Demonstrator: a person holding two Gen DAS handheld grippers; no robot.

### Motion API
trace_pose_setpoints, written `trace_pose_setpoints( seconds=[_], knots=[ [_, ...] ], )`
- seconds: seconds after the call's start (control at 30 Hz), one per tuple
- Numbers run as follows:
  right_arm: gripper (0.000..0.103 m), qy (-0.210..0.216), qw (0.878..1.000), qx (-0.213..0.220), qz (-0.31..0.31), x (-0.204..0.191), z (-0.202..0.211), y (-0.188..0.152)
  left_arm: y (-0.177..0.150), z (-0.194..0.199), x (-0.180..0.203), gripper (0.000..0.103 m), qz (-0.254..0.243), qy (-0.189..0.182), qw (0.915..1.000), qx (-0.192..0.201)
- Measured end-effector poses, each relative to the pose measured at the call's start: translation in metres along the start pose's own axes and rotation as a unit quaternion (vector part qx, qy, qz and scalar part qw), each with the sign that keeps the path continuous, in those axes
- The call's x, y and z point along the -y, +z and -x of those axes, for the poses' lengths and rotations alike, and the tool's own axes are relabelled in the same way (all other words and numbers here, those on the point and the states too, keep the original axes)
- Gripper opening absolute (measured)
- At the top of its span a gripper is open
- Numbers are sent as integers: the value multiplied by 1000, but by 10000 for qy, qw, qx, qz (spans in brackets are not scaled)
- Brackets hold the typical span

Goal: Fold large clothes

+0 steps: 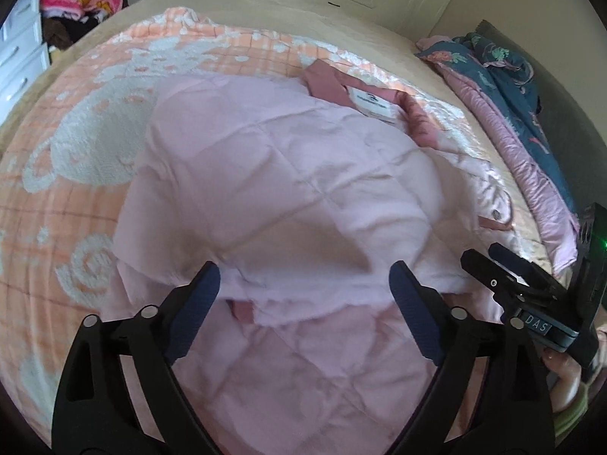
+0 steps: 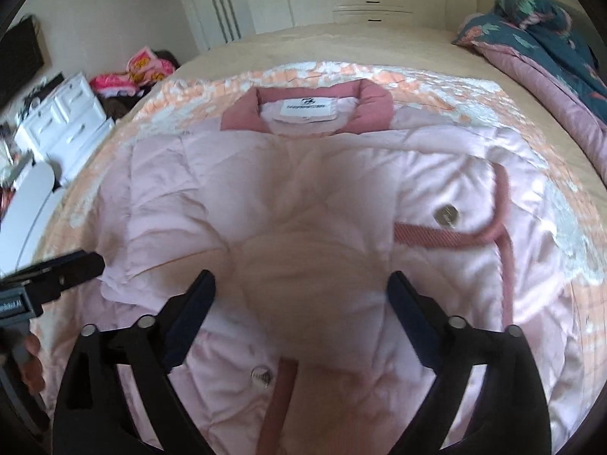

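The pink jacket [image 2: 303, 189] lies flat on a peach blanket [image 1: 76, 144], collar [image 2: 307, 108] at 12 o'clock, so its sides can fold inward. Both grippers, left [image 1: 305, 303] and right [image 2: 301, 311], hang over its middle with fingers spread wide and nothing pinched, likely freed to reach for a fresh edge. A flap is folded across the front.

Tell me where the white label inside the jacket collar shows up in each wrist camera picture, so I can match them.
Left wrist view: the white label sits upper right of centre, tilted, inside the darker pink collar.
Right wrist view: the white label sits top centre, nearly straight, with the collar wrapped around it.
Shared landmark: the dark floral quilt at the right edge of the bed.
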State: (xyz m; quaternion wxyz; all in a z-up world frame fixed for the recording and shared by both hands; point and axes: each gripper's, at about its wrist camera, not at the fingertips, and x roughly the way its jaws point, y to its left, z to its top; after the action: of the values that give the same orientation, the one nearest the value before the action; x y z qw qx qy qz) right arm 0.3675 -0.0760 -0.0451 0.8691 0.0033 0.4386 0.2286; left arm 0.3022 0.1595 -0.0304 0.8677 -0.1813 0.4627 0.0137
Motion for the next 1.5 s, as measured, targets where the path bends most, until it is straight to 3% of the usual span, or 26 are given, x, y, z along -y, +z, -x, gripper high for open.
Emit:
trace_pose_setpoints(
  seconds=[0.1, 0.63, 1.5],
  knots=[
    [96, 47, 9999, 71, -134, 2, 14, -4, -5, 7, 8, 94, -106, 89, 9999, 21],
    [97, 140, 9980, 522, -327, -2, 79, -8, -20, 48, 10, 94, -273, 184, 9993, 160],
    [97, 175, 9920, 1240, -171, -18, 186, -35, -46, 134, 45, 94, -929, -101, 9916, 893]
  ],
)
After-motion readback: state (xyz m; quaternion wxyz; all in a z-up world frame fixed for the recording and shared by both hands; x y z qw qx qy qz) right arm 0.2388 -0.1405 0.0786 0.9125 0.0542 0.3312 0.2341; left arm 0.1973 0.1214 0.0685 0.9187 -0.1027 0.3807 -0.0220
